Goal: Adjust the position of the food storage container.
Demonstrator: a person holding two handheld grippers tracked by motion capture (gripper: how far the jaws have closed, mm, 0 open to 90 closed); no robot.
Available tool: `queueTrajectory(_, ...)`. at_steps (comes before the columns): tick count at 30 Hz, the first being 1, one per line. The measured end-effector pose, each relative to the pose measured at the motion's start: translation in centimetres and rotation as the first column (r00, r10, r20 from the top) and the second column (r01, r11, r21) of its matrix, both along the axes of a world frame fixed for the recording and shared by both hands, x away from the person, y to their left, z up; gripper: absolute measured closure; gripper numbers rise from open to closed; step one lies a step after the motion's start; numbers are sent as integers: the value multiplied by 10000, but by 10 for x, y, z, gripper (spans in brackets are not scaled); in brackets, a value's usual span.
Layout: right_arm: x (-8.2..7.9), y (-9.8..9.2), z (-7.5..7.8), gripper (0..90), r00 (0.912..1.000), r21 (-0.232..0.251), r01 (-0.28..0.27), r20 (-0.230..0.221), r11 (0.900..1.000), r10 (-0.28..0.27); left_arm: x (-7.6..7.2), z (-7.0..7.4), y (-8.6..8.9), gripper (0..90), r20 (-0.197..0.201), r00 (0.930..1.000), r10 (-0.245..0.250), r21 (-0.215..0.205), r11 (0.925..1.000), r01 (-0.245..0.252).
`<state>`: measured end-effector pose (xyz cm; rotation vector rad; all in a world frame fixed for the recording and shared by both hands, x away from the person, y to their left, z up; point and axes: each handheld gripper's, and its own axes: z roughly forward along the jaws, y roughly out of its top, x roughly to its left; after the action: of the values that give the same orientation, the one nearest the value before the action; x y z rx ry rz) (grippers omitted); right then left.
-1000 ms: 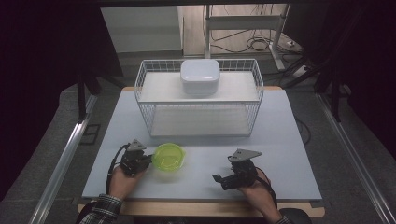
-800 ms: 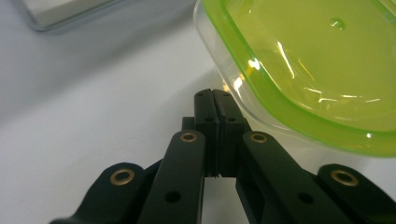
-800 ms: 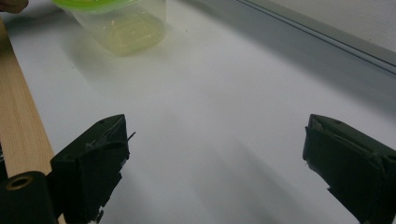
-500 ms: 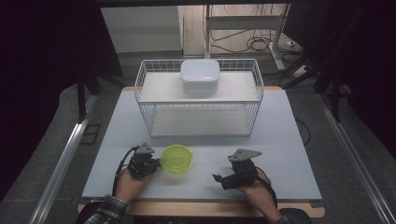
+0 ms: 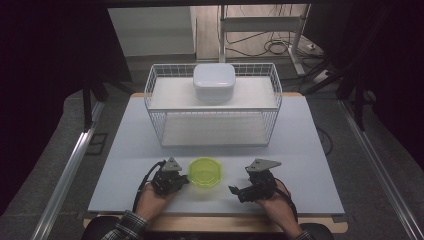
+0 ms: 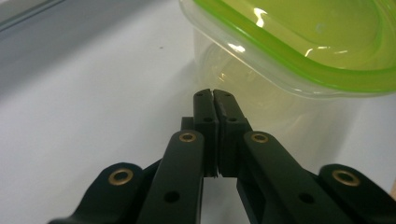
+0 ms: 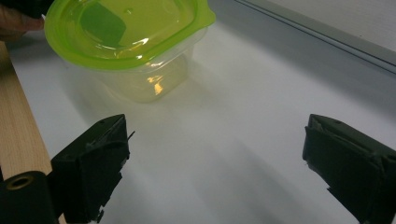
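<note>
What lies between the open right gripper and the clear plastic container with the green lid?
Nothing: in the right gripper view, only bare white table lies between the right gripper and the clear plastic container with the green lid.

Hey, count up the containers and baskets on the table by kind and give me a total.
Green-lidded clear container: 1
White lidded container: 1
White wire basket: 1
Total: 3
</note>
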<state>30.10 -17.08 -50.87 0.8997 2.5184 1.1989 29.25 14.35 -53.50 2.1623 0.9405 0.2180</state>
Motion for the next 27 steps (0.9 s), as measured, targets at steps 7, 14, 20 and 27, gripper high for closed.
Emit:
queueTrajectory(7, 1, -1, 0, 80, 10000, 31, 28, -4, 10000, -28, -4, -1, -13, 886, 79, 9993, -377, 74, 9993, 377)
queueTrajectory(14, 1, -1, 0, 79, 10000, 6, 30, -11, 10000, -30, -5, -1, -23, 880, 251, 9981, -569, 85, 9984, 567)
queueTrajectory(20, 1, -1, 0, 80, 10000, 8, 34, -14, 10000, -34, -5, -2, -26, 868, 310, 9976, -621, 155, 9980, 617)
queueTrajectory(27, 1, -4, 2, 79, 10000, 104, 86, 27, 9999, -86, -8, 8, -10, 798, 669, 9976, -172, 95, 9998, 166)
